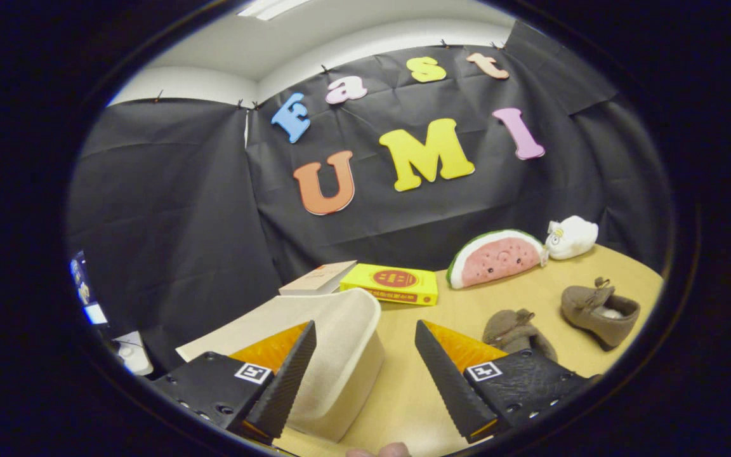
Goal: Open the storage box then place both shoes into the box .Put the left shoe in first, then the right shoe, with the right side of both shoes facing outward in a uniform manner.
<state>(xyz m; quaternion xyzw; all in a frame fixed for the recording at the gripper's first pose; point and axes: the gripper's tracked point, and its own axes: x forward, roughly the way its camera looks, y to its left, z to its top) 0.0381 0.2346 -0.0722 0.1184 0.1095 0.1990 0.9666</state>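
- Your gripper (365, 368) hangs with jaws apart, gripping nothing.
- The cream rectangular lidded storage box (334, 355) sits just ahead, nearest the left finger, apparently closed.
- Two brown suede shoes (597, 308) lie beyond, rightward.

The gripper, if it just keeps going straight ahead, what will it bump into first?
Probably the storage box: its closed lid and corner lie between the open gripper fingers, nearest the left one. Past it sits the yellow book. Depth is hard to judge, so the gripper might pass above.
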